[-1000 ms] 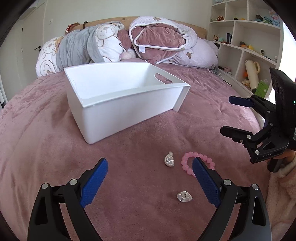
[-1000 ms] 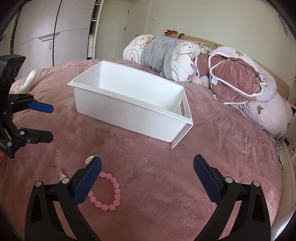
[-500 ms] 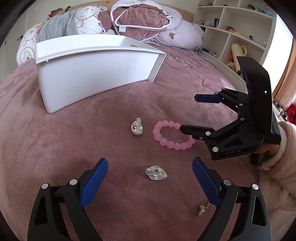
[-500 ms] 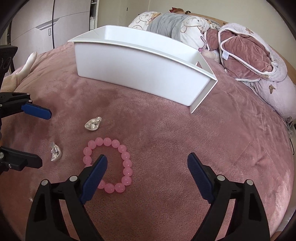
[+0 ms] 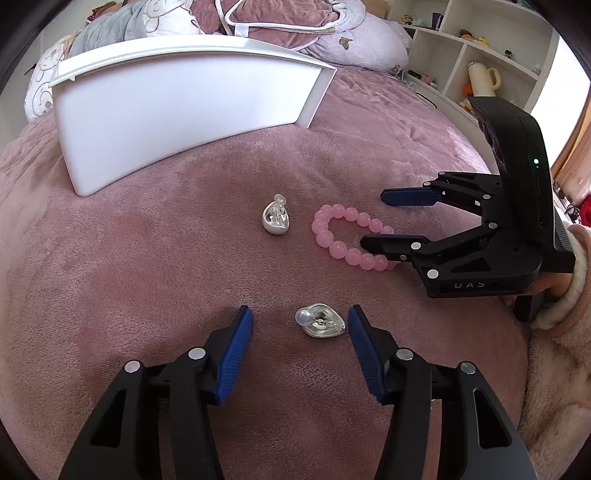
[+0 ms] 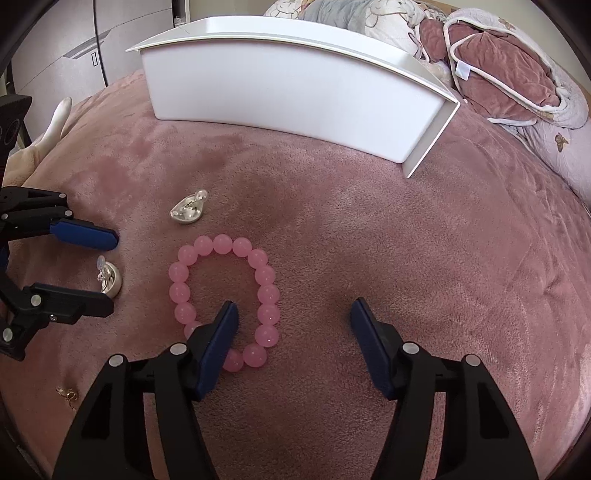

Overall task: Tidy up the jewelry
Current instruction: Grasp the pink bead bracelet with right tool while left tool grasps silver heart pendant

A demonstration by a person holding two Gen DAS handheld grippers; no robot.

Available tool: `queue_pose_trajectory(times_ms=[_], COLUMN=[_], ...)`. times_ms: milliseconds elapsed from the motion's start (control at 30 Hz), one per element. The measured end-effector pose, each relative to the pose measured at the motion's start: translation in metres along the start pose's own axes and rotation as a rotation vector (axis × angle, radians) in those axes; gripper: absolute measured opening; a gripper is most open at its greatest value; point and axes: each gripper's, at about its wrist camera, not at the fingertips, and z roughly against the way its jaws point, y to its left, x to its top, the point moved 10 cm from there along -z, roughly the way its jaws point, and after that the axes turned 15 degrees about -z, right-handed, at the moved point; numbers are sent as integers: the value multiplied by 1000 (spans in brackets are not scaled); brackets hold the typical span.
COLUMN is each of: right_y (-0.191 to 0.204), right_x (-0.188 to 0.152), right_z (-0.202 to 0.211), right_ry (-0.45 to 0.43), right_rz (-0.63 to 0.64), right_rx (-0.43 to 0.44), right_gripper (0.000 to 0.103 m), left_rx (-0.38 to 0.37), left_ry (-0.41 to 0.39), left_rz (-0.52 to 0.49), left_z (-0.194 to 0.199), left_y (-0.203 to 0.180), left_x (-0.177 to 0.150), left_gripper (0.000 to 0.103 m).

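Observation:
On the pink blanket lies a silver heart earring (image 5: 321, 325) (image 6: 109, 280). My left gripper (image 5: 300, 317) (image 6: 112, 271) straddles it with jaws closing; the pads do not press it. A pink bead bracelet (image 6: 221, 291) (image 5: 347, 240) lies to its right. My right gripper (image 6: 293, 310) (image 5: 373, 219) is closing too, its left finger (image 6: 218, 332) standing inside the loop and the loop's right side between the pads, untouched. A second silver earring (image 5: 276, 219) (image 6: 188, 210) lies farther back. The white bin (image 5: 184, 103) (image 6: 295, 88) stands behind.
A small gold piece (image 6: 66, 393) lies at the near left. Pillows and a folded quilt (image 5: 266, 18) are piled behind the bin. A shelf unit (image 5: 480, 55) stands right of the bed, a wardrobe (image 6: 74, 44) left. A fleece sleeve (image 5: 554, 314) holds the right gripper.
Both grippers have sunk toward the blanket and their jaws have narrowed. The left now brackets the heart earring, and the right has come down over one side of the bracelet.

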Motion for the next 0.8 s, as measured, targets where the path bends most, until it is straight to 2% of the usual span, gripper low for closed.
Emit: queue_pose_trajectory(times_ms=[100,133,200,233,333,500,800], right_y=[6,8,14,15,17,15,11], right_x=[-3,-4,-7,-8,-9,-6,-1], right_z=[1,2,3,4,4,9,24], right_ry=[8,13,24,26,34,31,-18], right_rz=[-6,-12,-21,-23,-45,-104,-110], right_rx=[20,35,67,73,97,136,128], right_gripper=[48,41,28,21,14,12,12], left_rx=[3,12,37,37,25,32,56], left_ry=[3,6,11,12,7,3,-4], left_rz=[16,19,20,25,42,45,41], left_z=[1,1,2,2,3,5,12], left_y=[4,5,9,10,12,11,12], left_x=[-1,-1,-3,-3,-4,-4,-5], left_gripper=[43,40,29,28,28,28,28])
